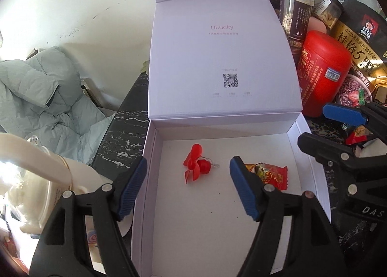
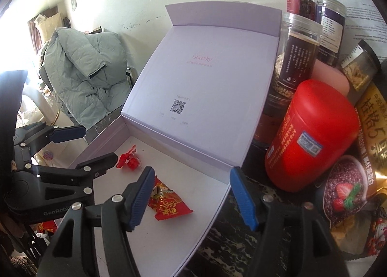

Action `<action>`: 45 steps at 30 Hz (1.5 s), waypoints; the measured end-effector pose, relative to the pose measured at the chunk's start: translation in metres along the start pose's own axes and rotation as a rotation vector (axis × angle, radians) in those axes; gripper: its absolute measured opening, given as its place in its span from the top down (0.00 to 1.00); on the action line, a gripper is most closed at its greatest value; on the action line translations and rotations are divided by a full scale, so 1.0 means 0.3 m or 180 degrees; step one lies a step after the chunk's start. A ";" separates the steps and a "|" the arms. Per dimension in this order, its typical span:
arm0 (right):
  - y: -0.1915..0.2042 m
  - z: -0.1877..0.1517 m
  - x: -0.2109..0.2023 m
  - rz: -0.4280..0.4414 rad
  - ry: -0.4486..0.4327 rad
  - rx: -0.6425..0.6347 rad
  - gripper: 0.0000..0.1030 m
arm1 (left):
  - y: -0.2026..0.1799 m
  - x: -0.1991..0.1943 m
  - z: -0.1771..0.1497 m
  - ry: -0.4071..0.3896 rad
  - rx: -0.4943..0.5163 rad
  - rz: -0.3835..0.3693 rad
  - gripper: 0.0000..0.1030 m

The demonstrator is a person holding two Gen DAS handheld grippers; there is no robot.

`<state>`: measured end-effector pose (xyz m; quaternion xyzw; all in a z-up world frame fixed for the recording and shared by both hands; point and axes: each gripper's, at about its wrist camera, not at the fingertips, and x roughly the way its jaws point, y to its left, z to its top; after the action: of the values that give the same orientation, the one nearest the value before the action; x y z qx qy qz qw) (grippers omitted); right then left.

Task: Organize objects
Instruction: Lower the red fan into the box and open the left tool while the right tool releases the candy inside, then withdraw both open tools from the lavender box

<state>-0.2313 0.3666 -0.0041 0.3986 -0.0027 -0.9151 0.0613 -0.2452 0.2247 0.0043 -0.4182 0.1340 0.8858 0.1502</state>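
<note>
White square cardboard box [image 1: 241, 240] sits open on the black white-veined marble worktop [image 1: 125, 129], hinged lid [image 1: 222, 54] stood up at the far side, QR code and "ULucky" print seen on its inner face.

Two items lie on the box floor, both toward its far edge: a small red plastic propeller toy [image 1: 197, 165] left of centre, and a red printed foil candy packet [image 1: 271, 175] just beside it on the right, not touching.

Left gripper [image 1: 188, 186] is held above the box's left wall, jaws released, nothing between the blue ribbed pads. One pad is seen over the wall, the other over the packet's left end.

Right gripper [image 2: 192, 197] is held above the box's right wall, jaws released and empty. The packet [image 2: 169, 204] is seen partly behind its left pad; the propeller toy [image 2: 128, 159] lies further in.

Off the box's right edge, crowded on the worktop: red cylindrical tin with gold print [image 2: 312, 141], clear plastic jars of dried goods [image 2: 295, 54], black-and-gold oatmeal bag [image 1: 360, 52].

Beyond the worktop's left edge, a grey-green quilted jacket [image 1: 36, 98] is draped over furniture.
</note>
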 end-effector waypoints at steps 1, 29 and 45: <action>0.000 0.000 -0.010 -0.0022 -0.0006 0.0002 0.35 | -0.004 -0.018 -0.002 -0.0035 -0.0004 0.0008 0.32; 0.174 -0.136 -0.313 0.0267 -0.0331 -0.0385 0.28 | 0.067 -0.384 -0.215 -0.0491 -0.0345 0.0556 0.23; 0.328 -0.240 -0.415 0.0706 -0.0367 -0.0786 0.27 | 0.111 -0.552 -0.419 -0.0513 -0.0703 0.0769 0.23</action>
<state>-0.0839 0.2863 0.0428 0.3321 0.0622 -0.9174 0.2101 -0.0694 0.1230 0.0601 -0.3406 0.0727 0.9374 0.0061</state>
